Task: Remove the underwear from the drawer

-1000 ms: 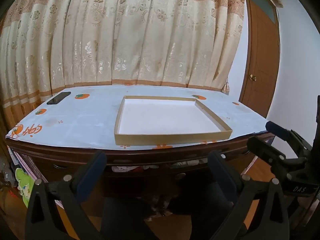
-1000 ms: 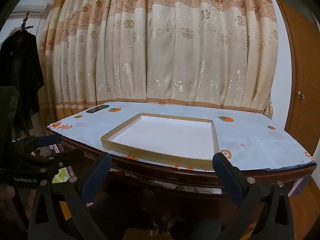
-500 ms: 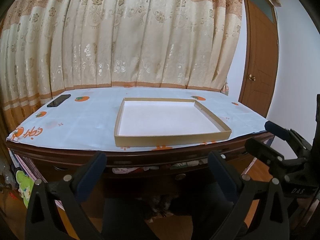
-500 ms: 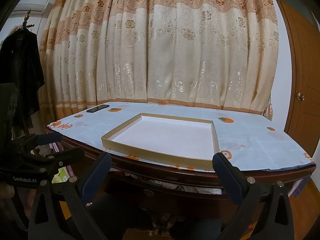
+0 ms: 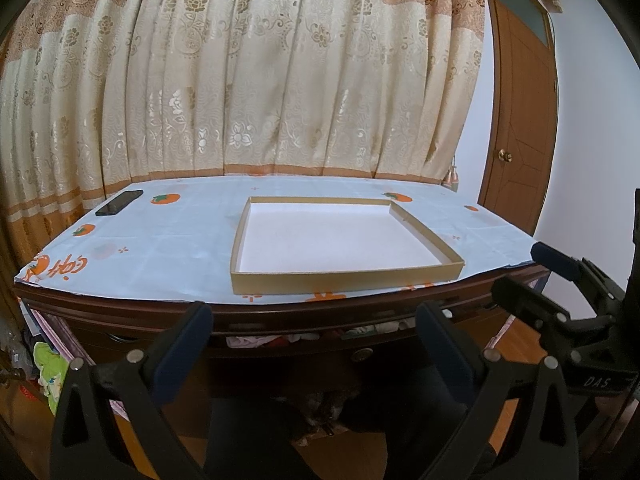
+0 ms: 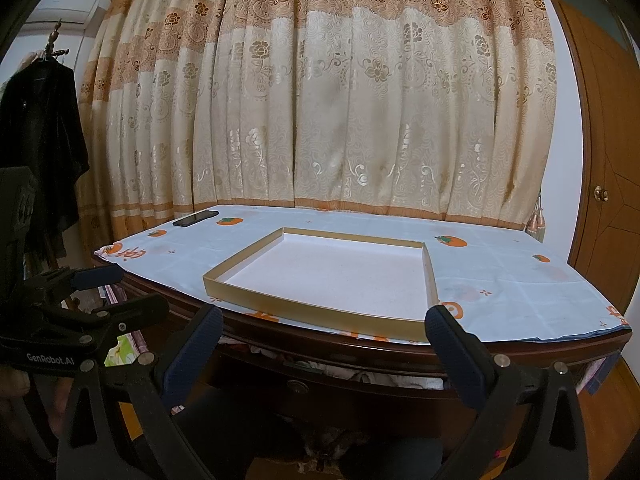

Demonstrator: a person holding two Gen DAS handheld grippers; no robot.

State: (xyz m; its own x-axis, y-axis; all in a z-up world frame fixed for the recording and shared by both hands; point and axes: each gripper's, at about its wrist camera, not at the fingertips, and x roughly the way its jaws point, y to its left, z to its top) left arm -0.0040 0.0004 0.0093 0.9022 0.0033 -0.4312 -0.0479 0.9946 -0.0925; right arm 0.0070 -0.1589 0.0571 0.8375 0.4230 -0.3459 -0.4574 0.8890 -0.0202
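We hold our left gripper (image 5: 312, 340) with its two fingers spread wide and nothing between them, low in front of the desk; our right gripper (image 6: 324, 344) is spread just as wide and just as empty, and each one shows at the edge of the other's view. Straight ahead of both claws, between the fingertips, the drawer (image 5: 320, 350) sits under the desk's dark wooden edge, pulled out only a crack, with a round knob (image 5: 362, 355) on its front. In that crack we see bunched pale and pink fabric, the underwear (image 5: 280, 338), lying inside the drawer and apart from both claws; from the right claw it shows as a white and pink strip (image 6: 384, 376) in the same gap. Above and beyond the claws the desk carries a light blue cloth (image 5: 160, 248) printed with orange fruit, and on it a shallow gold-rimmed box lid (image 5: 344, 280) with a white floor. Farther off to the left a dark phone (image 5: 119, 202) lies on the cloth near the patterned curtain (image 5: 280, 80). To the right stands a brown door (image 5: 520, 128).
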